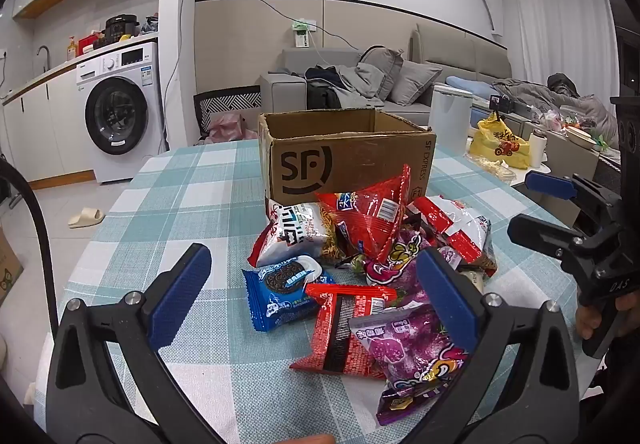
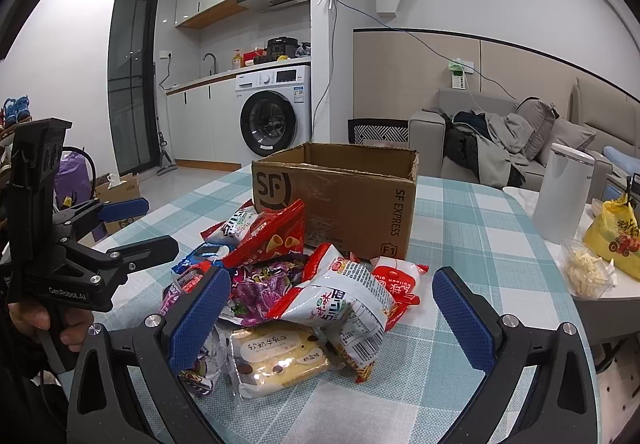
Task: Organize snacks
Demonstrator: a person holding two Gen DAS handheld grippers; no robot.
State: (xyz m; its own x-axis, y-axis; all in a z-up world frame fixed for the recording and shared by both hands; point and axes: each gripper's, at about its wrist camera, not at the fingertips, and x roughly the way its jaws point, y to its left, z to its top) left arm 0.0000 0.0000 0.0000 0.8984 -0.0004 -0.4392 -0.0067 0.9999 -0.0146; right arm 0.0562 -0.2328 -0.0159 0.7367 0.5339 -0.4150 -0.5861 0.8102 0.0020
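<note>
Haven't really started: the whole snack pile [image 1: 372, 272] is loose on the table [image 1: 168, 211] in front of the open SF Express cardboard box [image 1: 344, 159], and my left gripper [image 1: 316, 304] and right gripper [image 2: 332, 316] are both wide open, holding nothing.

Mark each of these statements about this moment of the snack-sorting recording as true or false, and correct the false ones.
1. The cardboard box stands open behind the snack pile. True.
2. The left gripper is shut on the blue cookie packet. False: its fingers are spread wide and the packet lies untouched on the tablecloth.
3. The right gripper holds nothing. True.
4. The snacks are already packed in the box. False: they lie heaped on the table in front of it.
5. The yellow bag sits in the snack pile. False: it lies apart, on a separate white surface.
</note>
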